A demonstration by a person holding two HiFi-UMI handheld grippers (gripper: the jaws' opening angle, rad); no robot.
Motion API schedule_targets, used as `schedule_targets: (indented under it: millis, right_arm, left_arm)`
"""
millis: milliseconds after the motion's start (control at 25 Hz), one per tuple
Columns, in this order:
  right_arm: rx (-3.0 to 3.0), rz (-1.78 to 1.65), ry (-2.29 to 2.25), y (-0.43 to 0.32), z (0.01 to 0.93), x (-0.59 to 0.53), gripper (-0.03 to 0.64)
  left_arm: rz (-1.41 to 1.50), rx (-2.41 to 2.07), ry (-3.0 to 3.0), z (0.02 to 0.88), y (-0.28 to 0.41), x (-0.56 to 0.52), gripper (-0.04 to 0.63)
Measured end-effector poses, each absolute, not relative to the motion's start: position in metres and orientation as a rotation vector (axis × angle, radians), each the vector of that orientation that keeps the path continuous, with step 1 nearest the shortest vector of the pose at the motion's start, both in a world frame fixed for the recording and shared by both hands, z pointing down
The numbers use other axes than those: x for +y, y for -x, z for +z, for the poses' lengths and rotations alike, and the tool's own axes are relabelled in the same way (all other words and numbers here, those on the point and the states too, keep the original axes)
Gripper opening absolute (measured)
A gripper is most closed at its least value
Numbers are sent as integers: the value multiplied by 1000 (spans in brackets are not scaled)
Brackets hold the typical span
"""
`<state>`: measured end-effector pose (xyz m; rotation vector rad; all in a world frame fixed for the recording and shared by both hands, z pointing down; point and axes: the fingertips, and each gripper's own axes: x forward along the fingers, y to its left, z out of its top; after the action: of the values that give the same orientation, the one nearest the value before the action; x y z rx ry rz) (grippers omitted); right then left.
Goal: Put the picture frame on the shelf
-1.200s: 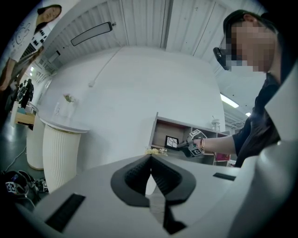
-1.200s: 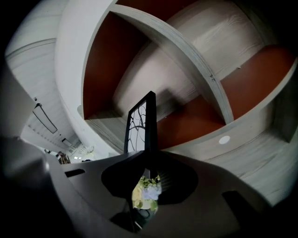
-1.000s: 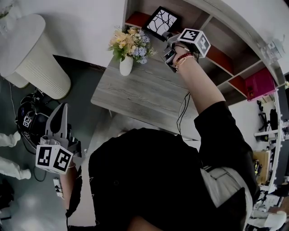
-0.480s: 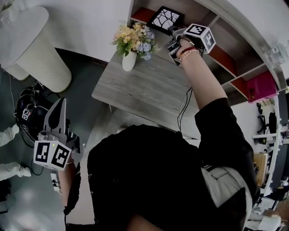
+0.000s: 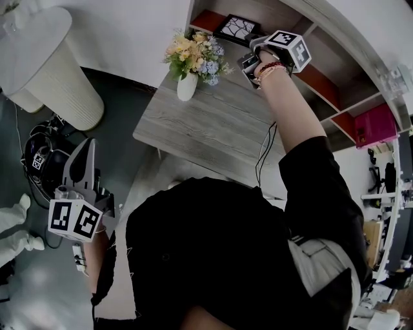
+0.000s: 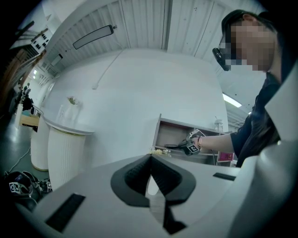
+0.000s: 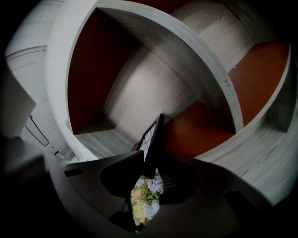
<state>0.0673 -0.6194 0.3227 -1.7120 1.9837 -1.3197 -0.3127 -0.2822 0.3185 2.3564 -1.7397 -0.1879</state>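
The black picture frame (image 5: 237, 28) with a white branch print stands on the red floor of the shelf's (image 5: 205, 18) left compartment, leaning back. My right gripper (image 5: 254, 44) reaches in at the frame's right edge. In the right gripper view the frame's edge (image 7: 153, 139) rises between the jaws of that gripper (image 7: 148, 168), which are opening; a gap shows beside the frame. My left gripper (image 5: 84, 153) hangs low at the left over the floor, away from the table. Its jaws (image 6: 150, 160) are shut with nothing in them.
A grey wooden table (image 5: 206, 122) stands in front of the shelf, with a white vase of flowers (image 5: 190, 61) at its far left. A white ribbed pedestal (image 5: 45, 64) is at the left, bags (image 5: 42, 167) on the floor, a pink box (image 5: 371, 122) lower in the shelf.
My right gripper has carried the frame further into the shelf compartment, and the frame now sits lower and more tilted back. The left gripper has barely moved.
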Motion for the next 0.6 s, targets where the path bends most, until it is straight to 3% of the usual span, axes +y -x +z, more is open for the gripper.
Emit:
schedule_targets:
  millis: [600]
  right_arm:
    - [2027,-1266,1785,-69,324,-626,101]
  left_arm:
    - [-202,-1778,-2328,317,320,-279,11]
